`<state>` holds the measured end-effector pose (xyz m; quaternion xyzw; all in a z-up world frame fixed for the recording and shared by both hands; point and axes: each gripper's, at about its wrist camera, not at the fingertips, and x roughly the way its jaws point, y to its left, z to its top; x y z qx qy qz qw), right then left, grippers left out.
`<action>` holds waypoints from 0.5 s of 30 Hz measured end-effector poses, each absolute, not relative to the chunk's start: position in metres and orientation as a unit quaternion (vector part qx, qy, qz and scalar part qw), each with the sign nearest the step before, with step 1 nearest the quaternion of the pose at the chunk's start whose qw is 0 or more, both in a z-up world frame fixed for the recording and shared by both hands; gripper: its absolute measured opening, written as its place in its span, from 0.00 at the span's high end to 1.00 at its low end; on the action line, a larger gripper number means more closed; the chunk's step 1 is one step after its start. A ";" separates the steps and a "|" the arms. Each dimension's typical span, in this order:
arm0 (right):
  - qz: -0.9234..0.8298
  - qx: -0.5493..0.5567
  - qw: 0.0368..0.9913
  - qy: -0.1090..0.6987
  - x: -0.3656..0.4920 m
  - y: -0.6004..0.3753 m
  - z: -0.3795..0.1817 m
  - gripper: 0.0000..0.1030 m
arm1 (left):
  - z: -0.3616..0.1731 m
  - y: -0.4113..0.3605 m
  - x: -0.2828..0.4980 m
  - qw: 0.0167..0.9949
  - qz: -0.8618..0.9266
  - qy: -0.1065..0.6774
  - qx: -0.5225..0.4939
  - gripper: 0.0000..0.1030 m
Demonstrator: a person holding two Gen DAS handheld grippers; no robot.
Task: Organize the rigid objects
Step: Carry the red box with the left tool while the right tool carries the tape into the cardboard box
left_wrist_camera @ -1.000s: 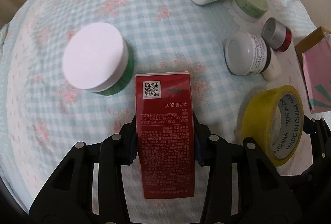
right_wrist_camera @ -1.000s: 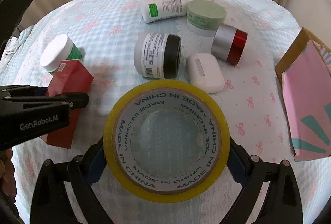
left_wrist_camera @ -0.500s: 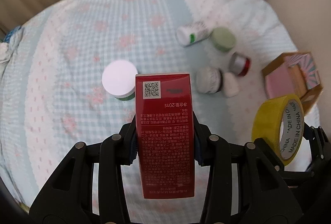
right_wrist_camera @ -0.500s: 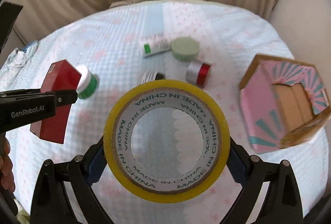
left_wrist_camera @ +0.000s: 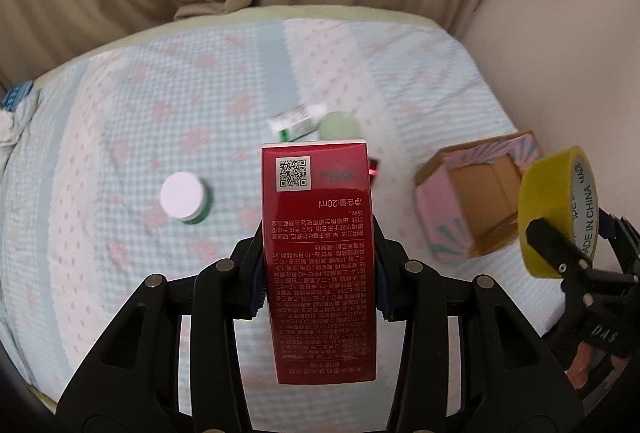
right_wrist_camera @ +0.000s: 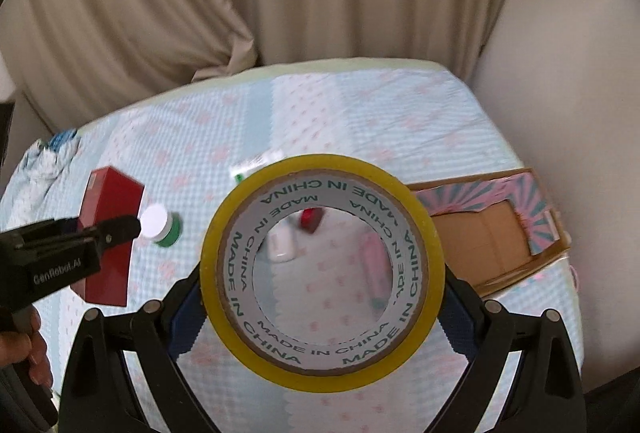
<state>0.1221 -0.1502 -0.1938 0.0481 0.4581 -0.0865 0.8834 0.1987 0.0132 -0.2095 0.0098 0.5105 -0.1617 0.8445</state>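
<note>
Left gripper (left_wrist_camera: 320, 269) clamped on red box (left_wrist_camera: 320, 233)

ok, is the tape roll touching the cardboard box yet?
Apart. The left wrist view shows the tape roll, clamped in the right gripper, held in the air beside the cardboard box, with bedspread showing between them.

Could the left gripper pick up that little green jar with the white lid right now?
Probably not. The left gripper is already shut on the red box, so its jaws are full, and it is held well above the green jar on the bedspread. It would have to set the box down first.
</note>
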 end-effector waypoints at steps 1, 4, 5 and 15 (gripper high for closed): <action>-0.088 0.049 0.884 0.456 0.120 -0.160 -0.189 0.07 | -0.204 0.004 0.197 0.846 -0.162 0.509 0.007 0.63; -0.088 0.056 0.887 0.451 0.110 -0.191 -0.176 0.07 | -0.189 -0.024 0.192 0.847 -0.162 0.506 -0.006 0.63; -0.087 0.056 0.887 0.451 0.105 -0.198 -0.174 0.07 | -0.185 -0.035 0.191 0.848 -0.162 0.505 -0.010 0.63; -0.103 0.058 0.882 0.456 0.101 -0.317 -0.150 0.07 | -0.182 -0.149 0.192 0.843 -0.187 0.504 -0.021 0.63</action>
